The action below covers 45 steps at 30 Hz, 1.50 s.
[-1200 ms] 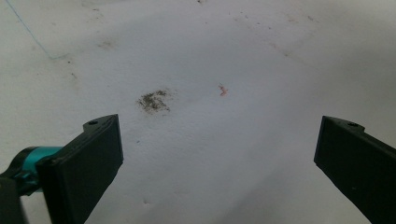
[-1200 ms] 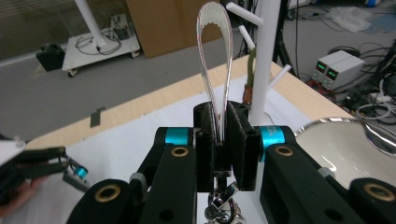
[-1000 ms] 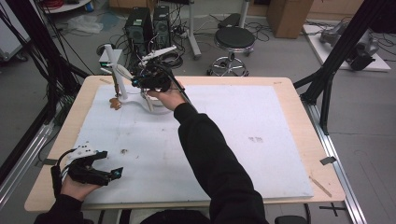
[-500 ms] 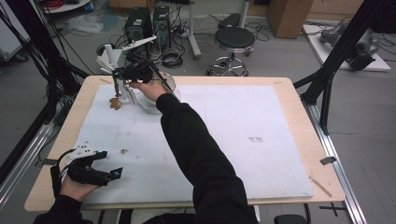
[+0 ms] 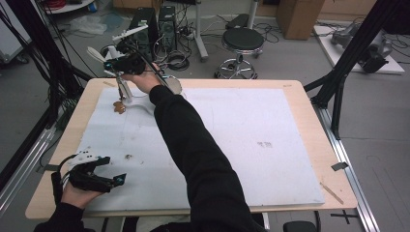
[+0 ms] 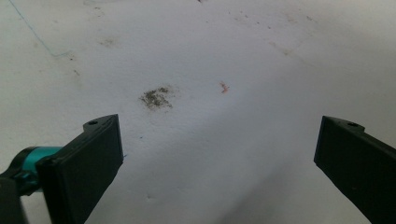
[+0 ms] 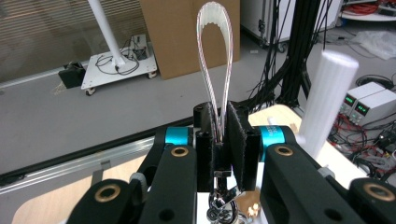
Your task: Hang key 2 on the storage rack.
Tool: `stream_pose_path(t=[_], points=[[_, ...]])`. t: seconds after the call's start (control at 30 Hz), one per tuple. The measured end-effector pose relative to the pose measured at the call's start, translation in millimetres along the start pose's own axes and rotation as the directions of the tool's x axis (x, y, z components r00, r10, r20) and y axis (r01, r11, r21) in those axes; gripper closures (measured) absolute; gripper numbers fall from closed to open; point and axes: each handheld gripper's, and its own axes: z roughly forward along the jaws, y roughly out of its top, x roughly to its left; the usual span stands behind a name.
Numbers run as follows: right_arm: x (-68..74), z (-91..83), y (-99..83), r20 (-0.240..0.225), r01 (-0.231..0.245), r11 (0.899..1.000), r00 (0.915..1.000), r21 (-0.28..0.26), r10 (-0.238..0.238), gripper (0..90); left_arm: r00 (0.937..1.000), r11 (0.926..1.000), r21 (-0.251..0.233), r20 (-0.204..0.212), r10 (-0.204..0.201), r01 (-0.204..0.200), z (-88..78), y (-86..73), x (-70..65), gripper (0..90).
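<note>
— Where is there room on the bench (image 5: 309, 145)?

— The whole right half of the white sheet (image 5: 251, 145) lies bare, out to the right edge.

— And what blocks the way?

— The person's right sleeve (image 5: 193, 159) crosses from the near edge to the far left corner, where a white stand (image 5: 121, 82) rises — the left claw (image 5: 104, 171) sits by the near left corner.

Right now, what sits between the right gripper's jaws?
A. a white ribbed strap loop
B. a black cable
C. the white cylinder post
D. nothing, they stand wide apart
A: in the right gripper view the right gripper is shut on the white strap loop, which rises from between the pads.
</note>
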Motion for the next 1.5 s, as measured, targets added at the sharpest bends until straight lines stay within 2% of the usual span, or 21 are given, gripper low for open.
stream_pose_path(t=[0.3,0.6,0.8,0.83,1.03,1.3,1.5], points=[[0.7,15.3,16.0,0.012,0.021,1.000,0.9997,-0.006,-0.021,82.0,1.0000,1.0000,-0.001,0.008,0.005,-0.005,1.9,0.5,0.3,1.7],[-6.1,24.8,16.9,0.007,0.016,0.999,0.9999,-0.030,-0.015,81.9,1.0000,0.9998,-0.019,-0.002,0.003,-0.003,1.4,1.7,2.2,1.7],[-9.9,26.6,19.3,0.026,0.026,0.998,0.9993,-0.055,-0.025,82.0,1.0000,0.9999,-0.016,0.002,0.004,-0.004,2.6,1.6,2.9,1.7],[-12.6,26.3,19.2,0.040,0.027,0.998,0.9989,-0.057,-0.025,81.9,1.0000,0.9999,-0.017,0.003,0.004,-0.004,2.5,1.7,3.1,1.7],[-22.9,27.6,14.3,0.067,0.003,0.999,0.9978,-0.039,0.000,81.9,1.0000,0.9998,-0.019,0.004,0.004,-0.004,2.8,1.9,4.3,1.7],[-27.2,32.7,10.3,0.088,-0.016,0.999,0.9959,-0.037,0.019,81.9,1.0000,0.9998,-0.018,0.006,0.006,-0.005,2.6,1.9,4.1,1.7],[-28.8,39.9,5.6,0.114,-0.006,1.000,0.9934,-0.007,0.007,81.9,1.0000,0.9998,-0.018,0.006,0.004,-0.004,2.5,1.8,3.7,1.7]])
